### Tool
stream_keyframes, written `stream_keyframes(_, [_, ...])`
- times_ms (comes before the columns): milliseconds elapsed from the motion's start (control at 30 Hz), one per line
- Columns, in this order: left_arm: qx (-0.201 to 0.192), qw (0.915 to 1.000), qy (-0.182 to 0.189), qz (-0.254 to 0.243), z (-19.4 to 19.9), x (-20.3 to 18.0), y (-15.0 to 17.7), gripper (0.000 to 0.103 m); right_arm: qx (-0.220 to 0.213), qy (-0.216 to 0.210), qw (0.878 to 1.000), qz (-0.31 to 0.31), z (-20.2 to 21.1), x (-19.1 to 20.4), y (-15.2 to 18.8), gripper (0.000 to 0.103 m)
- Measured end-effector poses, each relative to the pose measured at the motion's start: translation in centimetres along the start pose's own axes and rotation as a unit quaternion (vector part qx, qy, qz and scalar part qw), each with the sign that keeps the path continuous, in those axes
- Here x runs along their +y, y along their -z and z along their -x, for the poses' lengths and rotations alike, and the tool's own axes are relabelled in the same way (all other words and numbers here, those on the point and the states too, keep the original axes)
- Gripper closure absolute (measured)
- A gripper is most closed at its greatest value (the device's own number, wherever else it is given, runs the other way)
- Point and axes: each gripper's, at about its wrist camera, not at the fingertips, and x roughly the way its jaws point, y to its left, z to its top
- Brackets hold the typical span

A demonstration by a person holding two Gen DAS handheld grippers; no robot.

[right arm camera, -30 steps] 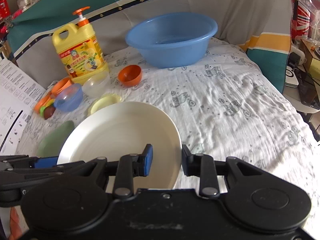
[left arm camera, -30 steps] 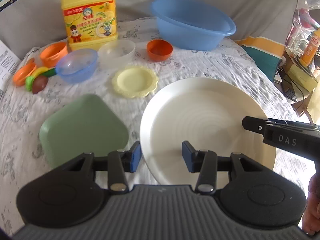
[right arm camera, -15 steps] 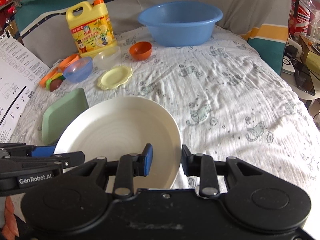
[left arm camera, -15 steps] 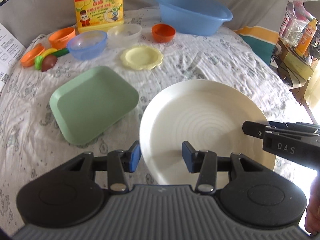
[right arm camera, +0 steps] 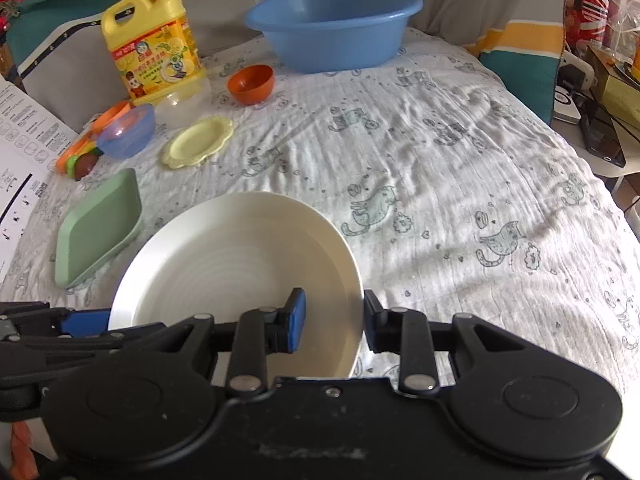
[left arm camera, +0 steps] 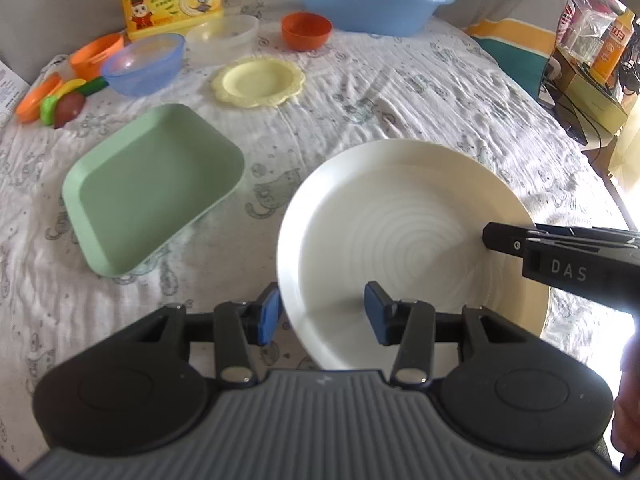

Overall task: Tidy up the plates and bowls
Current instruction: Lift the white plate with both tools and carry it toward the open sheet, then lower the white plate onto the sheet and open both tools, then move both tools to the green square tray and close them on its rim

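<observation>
A large white round plate (left arm camera: 404, 232) is held above the cloth-covered table by both grippers. My left gripper (left arm camera: 322, 318) straddles its near-left rim, fingers either side of the edge. My right gripper (right arm camera: 334, 316) straddles its right rim; it shows in the left wrist view (left arm camera: 560, 256) as a black arm across the plate's right side. The plate also shows in the right wrist view (right arm camera: 240, 268). A green rectangular tray (left arm camera: 152, 188) lies to the plate's left. A small yellow scalloped plate (left arm camera: 258, 82), a blue translucent bowl (left arm camera: 144, 62), a clear bowl (left arm camera: 224, 34) and an orange bowl (left arm camera: 306, 30) sit further back.
A large blue basin (right arm camera: 334, 24) stands at the back. A yellow detergent bottle (right arm camera: 154, 46) stands at the back left, with orange dishes and toy food (left arm camera: 60, 100) beside it. Printed paper (right arm camera: 20, 160) lies at the left edge. Clutter sits off the table's right edge (left arm camera: 592, 52).
Both grippers have risen with the white plate between them, and both views have tilted downward. The green tray now lies further from the plate and shows in full.
</observation>
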Motion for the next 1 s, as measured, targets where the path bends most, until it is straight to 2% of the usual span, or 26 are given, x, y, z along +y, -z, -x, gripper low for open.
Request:
stream_keyframes(67, [0.0, 1.0, -0.001, -0.004, -0.2, -0.2, -0.1, 0.056, 0.001, 0.0, 1.0, -0.001, -0.3, -0.2, 0.0, 0.071])
stream_keyframes(133, [0.0, 1.0, -0.002, -0.009, -0.3, -0.5, -0.3, 0.048, -0.001, 0.001, 1.0, 0.0, -0.6, -0.2, 0.0, 0.07])
stream_keyframes(167, [0.002, 0.9999, 0.001, -0.011, -0.4, -0.6, -0.3, 0.044, -0.001, 0.0, 1.0, 0.002, -0.7, -0.1, 0.0, 0.065])
stream_keyframes(233, [0.001, 0.9999, -0.001, -0.014, -0.4, -0.8, -0.4, 0.021, -0.004, -0.005, 1.0, 0.006, -0.7, 0.1, -0.1, 0.039])
stream_keyframes(267, [-0.002, 0.9999, -0.005, -0.015, -0.3, -0.8, -0.4, 0.014, -0.008, -0.003, 1.0, 0.009, -0.6, 0.2, -0.1, 0.018])
stream_keyframes(300, [-0.006, 0.9998, -0.009, -0.016, -0.1, -0.8, -0.5, 0.002, -0.016, 0.0, 1.0, 0.013, -0.4, 0.4, -0.2, 0.007])
stream_keyframes(400, [-0.013, 0.9996, -0.015, -0.018, 0.4, -0.5, -0.7, 0.0, -0.03, 0.008, 0.999, 0.028, 0.1, 0.9, -0.5, 0.0])
stream_keyframes(1000, [-0.023, 0.9983, -0.039, 0.036, 3.1, 3.2, -1.4, 0.0, -0.027, 0.033, 0.999, 0.021, 1.6, 1.9, -2.0, 0.0])
